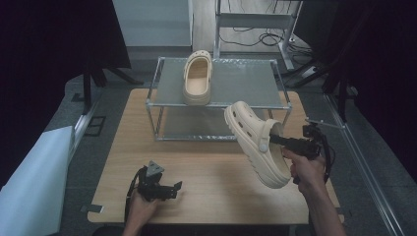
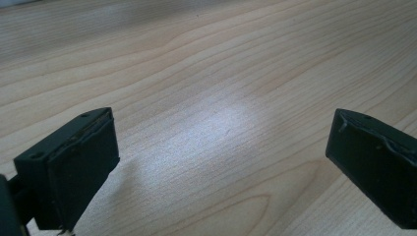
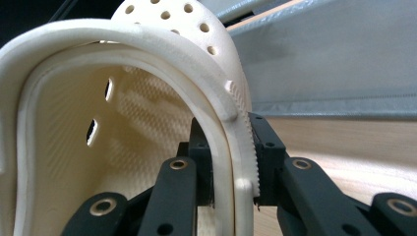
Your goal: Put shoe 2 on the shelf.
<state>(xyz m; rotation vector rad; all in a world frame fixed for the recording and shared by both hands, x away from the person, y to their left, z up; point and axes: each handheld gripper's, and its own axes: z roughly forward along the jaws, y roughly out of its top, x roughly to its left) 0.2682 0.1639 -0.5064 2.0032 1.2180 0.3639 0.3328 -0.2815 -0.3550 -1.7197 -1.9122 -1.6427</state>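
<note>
A cream clog [image 1: 258,142] hangs tilted above the table's right side, toe toward the rack. My right gripper [image 1: 276,139] is shut on its side wall; in the right gripper view the jaws pinch the clog's rim [image 3: 236,162], one inside and one outside, with my right gripper [image 3: 232,172] closed tight on it. A second cream clog [image 1: 197,77] lies on the top shelf of the metal rack [image 1: 246,81], toe pointing away. My left gripper [image 1: 173,189] rests low at the front left of the wooden table [image 1: 206,167]. In its own view my left gripper [image 2: 221,157] stands open over bare wood.
The rack has a lower shelf [image 1: 196,125] under the top one and stands at the table's far half. A white board [image 1: 34,177] leans at the left of the table. Dark curtains and stand legs flank both sides.
</note>
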